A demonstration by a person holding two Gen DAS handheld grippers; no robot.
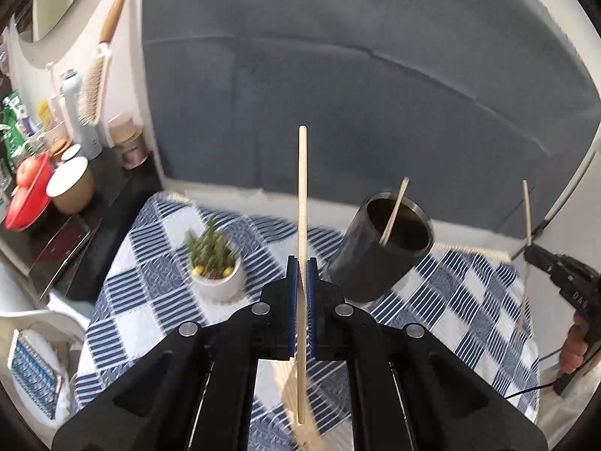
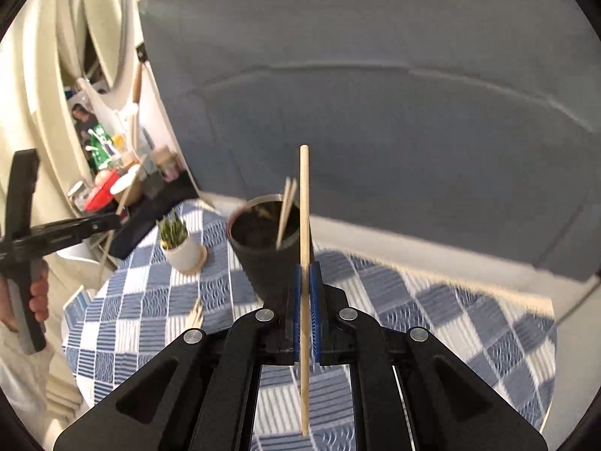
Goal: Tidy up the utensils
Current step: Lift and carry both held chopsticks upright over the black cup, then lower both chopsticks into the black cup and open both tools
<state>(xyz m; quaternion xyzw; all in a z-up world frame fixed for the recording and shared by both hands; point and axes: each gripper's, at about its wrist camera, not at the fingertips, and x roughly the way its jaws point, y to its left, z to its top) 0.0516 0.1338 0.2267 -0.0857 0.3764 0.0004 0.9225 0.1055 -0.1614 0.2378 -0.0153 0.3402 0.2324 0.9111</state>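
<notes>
My left gripper (image 1: 301,263) is shut on a wooden chopstick (image 1: 302,188) that stands upright above the checkered table (image 1: 150,274). To its right, a black cup (image 1: 375,259) holds one chopstick (image 1: 393,212). My right gripper (image 2: 308,267) is shut on a second upright chopstick (image 2: 304,206), just in front of the cup (image 2: 259,259), where two sticks (image 2: 286,208) lean. Each gripper shows in the other's view: the right gripper (image 1: 533,251) with its stick (image 1: 527,210) at the far right, and the left gripper (image 2: 112,221) at the far left. Several loose chopsticks (image 2: 195,315) lie on the cloth.
A small potted plant (image 1: 216,263) stands on the table left of the cup. A dark side shelf (image 1: 75,233) at the left carries a red bowl (image 1: 28,203), a paper cup (image 1: 71,184), bottles and a hairbrush. A grey sofa (image 1: 375,112) runs behind the table.
</notes>
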